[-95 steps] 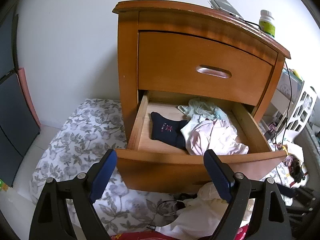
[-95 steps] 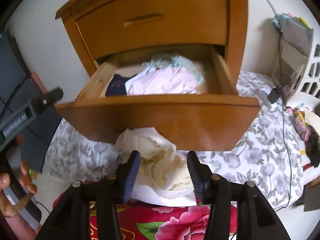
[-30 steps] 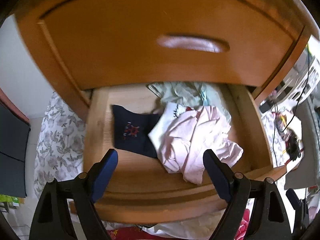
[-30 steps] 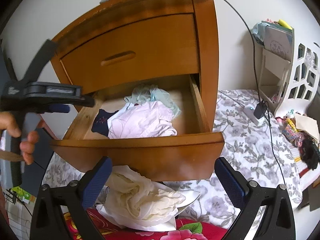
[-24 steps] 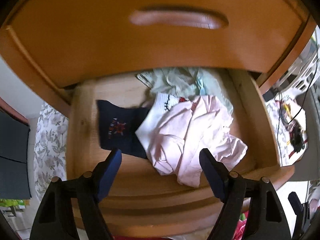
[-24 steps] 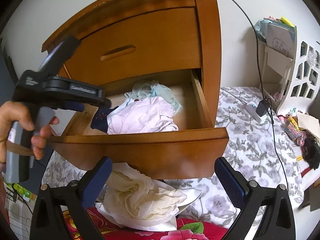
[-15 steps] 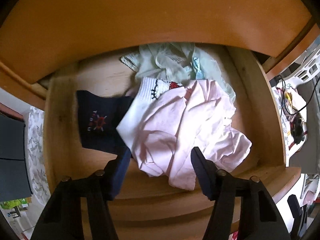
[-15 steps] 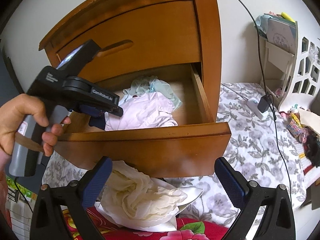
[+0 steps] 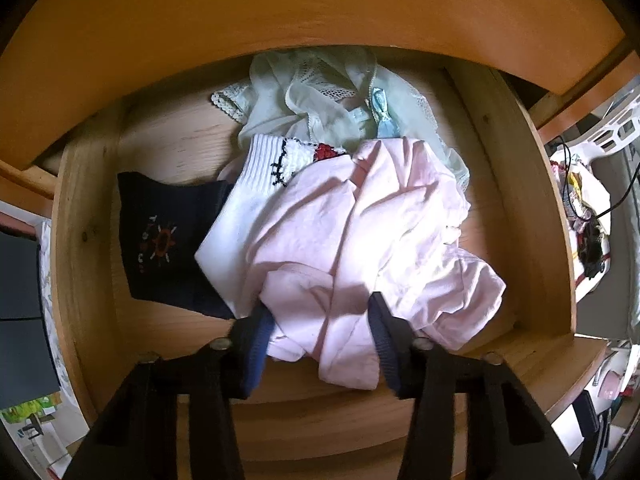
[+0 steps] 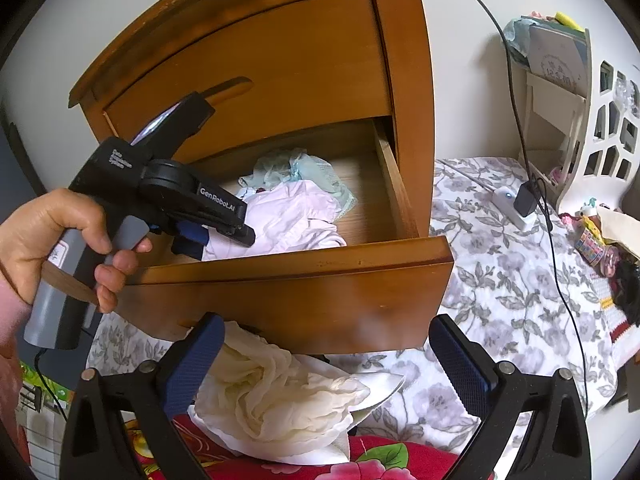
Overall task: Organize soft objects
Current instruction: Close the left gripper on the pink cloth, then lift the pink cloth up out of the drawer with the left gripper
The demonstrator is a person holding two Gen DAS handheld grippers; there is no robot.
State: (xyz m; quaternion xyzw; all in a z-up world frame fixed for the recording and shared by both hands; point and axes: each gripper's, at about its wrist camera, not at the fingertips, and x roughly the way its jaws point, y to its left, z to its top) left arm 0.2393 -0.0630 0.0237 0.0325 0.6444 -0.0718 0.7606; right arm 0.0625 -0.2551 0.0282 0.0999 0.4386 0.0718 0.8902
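My left claw [image 9: 316, 320] points down into the open drawer [image 9: 80, 240], jaws closing around the pink garment [image 9: 360, 240] near its front edge. My right claw [image 10: 326, 364] hangs wide open, empty, over the cream cloth [image 10: 276, 396] on the floral bedspread [image 10: 500, 280].

Pale pink garment [image 9: 360, 232], navy sock [image 9: 164, 240]
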